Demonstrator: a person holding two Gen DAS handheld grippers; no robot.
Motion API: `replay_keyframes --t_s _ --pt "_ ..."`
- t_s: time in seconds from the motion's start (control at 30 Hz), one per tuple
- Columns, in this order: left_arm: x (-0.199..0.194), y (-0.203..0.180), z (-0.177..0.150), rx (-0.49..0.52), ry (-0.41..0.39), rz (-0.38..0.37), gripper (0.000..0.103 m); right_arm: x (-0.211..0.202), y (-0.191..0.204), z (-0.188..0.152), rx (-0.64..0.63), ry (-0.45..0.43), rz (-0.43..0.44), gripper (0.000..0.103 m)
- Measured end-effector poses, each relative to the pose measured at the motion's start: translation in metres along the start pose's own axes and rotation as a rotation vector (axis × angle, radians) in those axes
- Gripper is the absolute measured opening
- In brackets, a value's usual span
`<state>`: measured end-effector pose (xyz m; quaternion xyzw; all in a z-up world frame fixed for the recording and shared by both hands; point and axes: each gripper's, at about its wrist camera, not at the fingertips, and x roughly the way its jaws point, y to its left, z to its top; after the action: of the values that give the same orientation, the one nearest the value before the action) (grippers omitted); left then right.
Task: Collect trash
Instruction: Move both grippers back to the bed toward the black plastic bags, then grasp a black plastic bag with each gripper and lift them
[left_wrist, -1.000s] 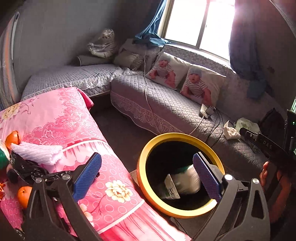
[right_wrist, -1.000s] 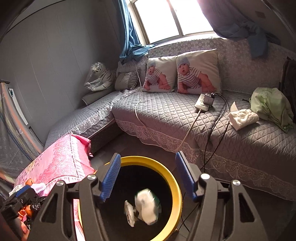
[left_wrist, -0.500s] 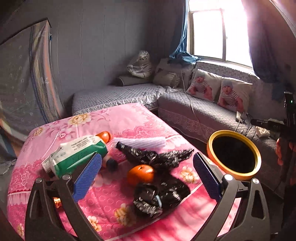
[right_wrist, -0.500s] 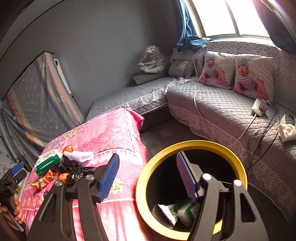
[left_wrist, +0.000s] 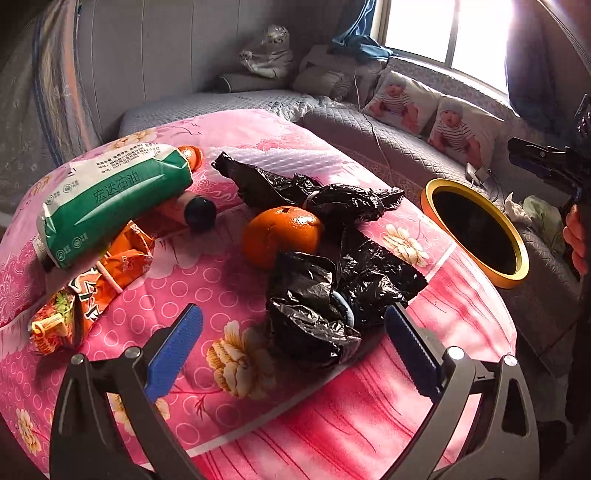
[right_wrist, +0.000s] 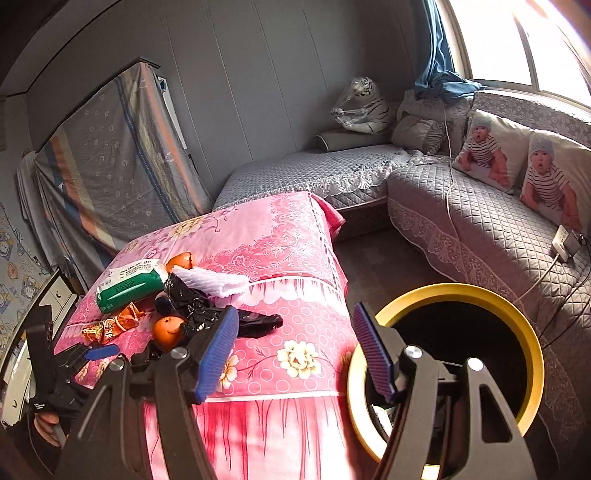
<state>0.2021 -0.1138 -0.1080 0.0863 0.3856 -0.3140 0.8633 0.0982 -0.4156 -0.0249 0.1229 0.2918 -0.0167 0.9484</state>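
My left gripper (left_wrist: 293, 349) hangs over the pink table (left_wrist: 362, 406) with its jaws spread and nothing between the pads. Off its left finger lie an orange wrapper (left_wrist: 92, 291) and, beyond that, a green-and-white pack (left_wrist: 110, 195) resting partly on a dark-capped bottle (left_wrist: 195, 214). Straight ahead, just past my fingertips, sits a crumpled black bag (left_wrist: 314, 314), with an orange (left_wrist: 280, 232) touching its far side and more black plastic (left_wrist: 306, 192) and a white foam sleeve (left_wrist: 273, 158) behind. To the right, past the table edge, stands the yellow-rimmed bin (left_wrist: 517, 258). My right gripper (right_wrist: 295, 354) is also open and empty, held between table and bin: the table's litter lies ahead to the left of its left finger, the bin (right_wrist: 532, 350) just right of and under its right finger, with something pale low inside, too hidden by the finger to name. So I judge the job barely under way: a little may already be binned, while the wrapper, pack, bottle, bags and foam all wait on the table. The black bag nearest my left pads looks like the next pick. Whether the oranges count as trash I cannot tell.
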Motion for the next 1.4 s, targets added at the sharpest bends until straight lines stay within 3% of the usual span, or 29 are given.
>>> replay_keyframes --t_s 0.07,0.1,0.13,0.3,0.53,0.7,0.83,0.97,1.03,1.1,1.27,1.4 --pt "0.007 -0.001 0.001 0.002 0.015 0.014 0.088 0.000 0.003 0.001 -0.022 0.001 0.010 0.062" --pt "0.010 -0.002 0.001 0.006 0.026 0.018 0.067 0.001 0.005 0.000 -0.038 0.000 0.016 0.062" --pt "0.013 -0.002 0.001 0.005 0.040 0.009 0.053 0.002 0.009 -0.001 -0.056 0.002 0.023 0.062" --pt "0.007 -0.004 0.001 0.017 0.011 0.041 0.029 0.022 0.040 -0.003 -0.201 0.046 0.124 0.062" --pt "-0.029 0.005 -0.010 -0.029 -0.034 0.037 0.026 0.085 0.095 -0.010 -0.438 0.178 0.166 0.062" --pt "-0.069 0.020 -0.021 -0.090 -0.097 0.040 0.026 0.124 0.118 -0.018 -0.535 0.271 0.159 0.061" --pt "-0.099 0.034 -0.029 -0.150 -0.164 0.097 0.026 0.145 0.124 -0.021 -0.553 0.304 0.144 0.059" --pt "-0.125 0.043 -0.033 -0.191 -0.246 0.184 0.026 0.167 0.121 -0.025 -0.527 0.360 0.157 0.048" --pt "-0.137 0.042 -0.034 -0.205 -0.297 0.237 0.026 0.175 0.117 -0.027 -0.498 0.388 0.179 0.032" --pt "-0.148 0.042 -0.035 -0.227 -0.338 0.255 0.026 0.174 0.115 -0.027 -0.471 0.386 0.188 0.017" --pt "-0.161 0.038 -0.036 -0.245 -0.376 0.287 0.027 0.132 0.111 -0.018 -0.409 0.300 0.256 0.013" --pt "-0.169 0.033 -0.036 -0.260 -0.393 0.302 0.027 0.077 0.103 -0.003 -0.304 0.211 0.376 0.013"
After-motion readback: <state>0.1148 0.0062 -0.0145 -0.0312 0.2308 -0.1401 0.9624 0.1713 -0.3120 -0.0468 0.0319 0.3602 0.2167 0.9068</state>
